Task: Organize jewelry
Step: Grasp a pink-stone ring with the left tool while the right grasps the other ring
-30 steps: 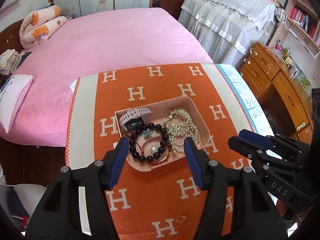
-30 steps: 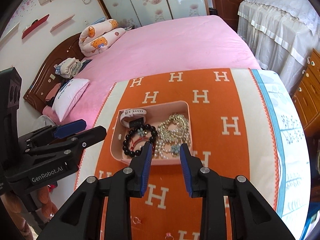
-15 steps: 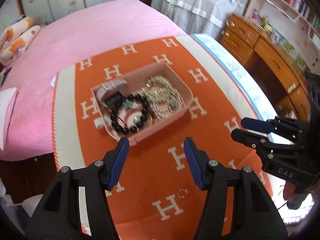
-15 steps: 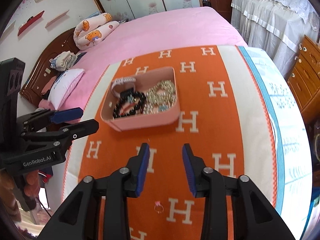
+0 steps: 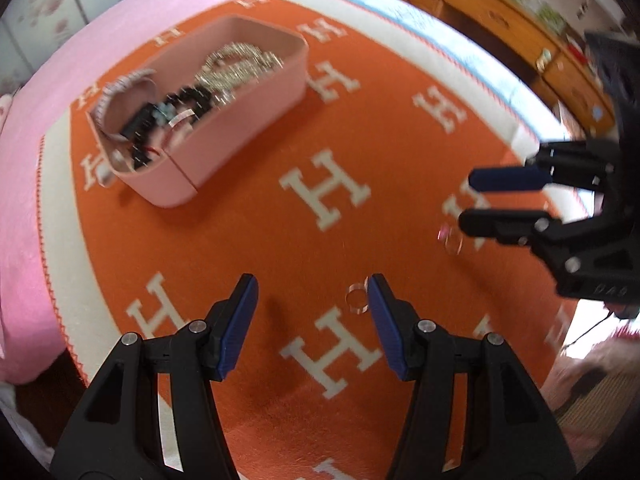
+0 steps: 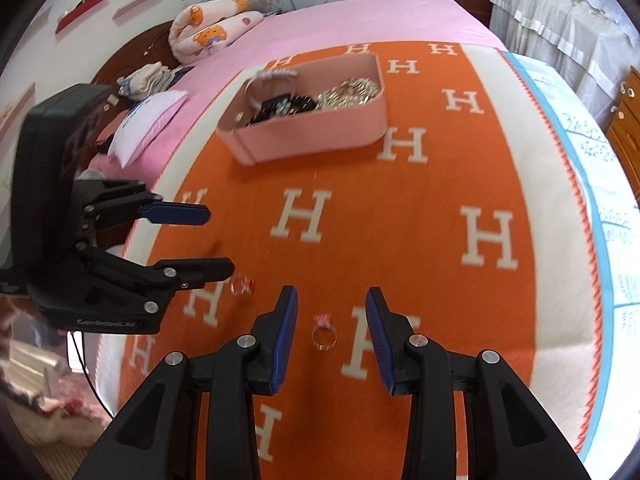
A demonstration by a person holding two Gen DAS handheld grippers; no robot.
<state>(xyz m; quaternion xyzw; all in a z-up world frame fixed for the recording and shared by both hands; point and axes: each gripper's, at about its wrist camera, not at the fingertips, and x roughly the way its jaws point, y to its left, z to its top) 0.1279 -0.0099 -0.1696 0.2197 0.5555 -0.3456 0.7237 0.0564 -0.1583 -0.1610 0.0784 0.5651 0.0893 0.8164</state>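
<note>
left claw (image 6: 218,240): open, holds nothing, a clear ring (image 6: 241,284) lies just beside its tip | pink tray (image 6: 316,130): far on the orange blanket (image 6: 432,264), with bracelets and chains inside | right claw (image 6: 330,338): open, second ring (image 6: 324,330) lies between its fingers, not gripped

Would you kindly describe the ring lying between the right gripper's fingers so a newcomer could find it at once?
Start at the orange blanket with white H letters, then move from the pink tray of jewelry toward the near edge. Between the open right gripper's blue pads lies a ring, flat on the blanket. Its pink stone sets it apart from the other ring, which lies further left with a red stone.
</note>
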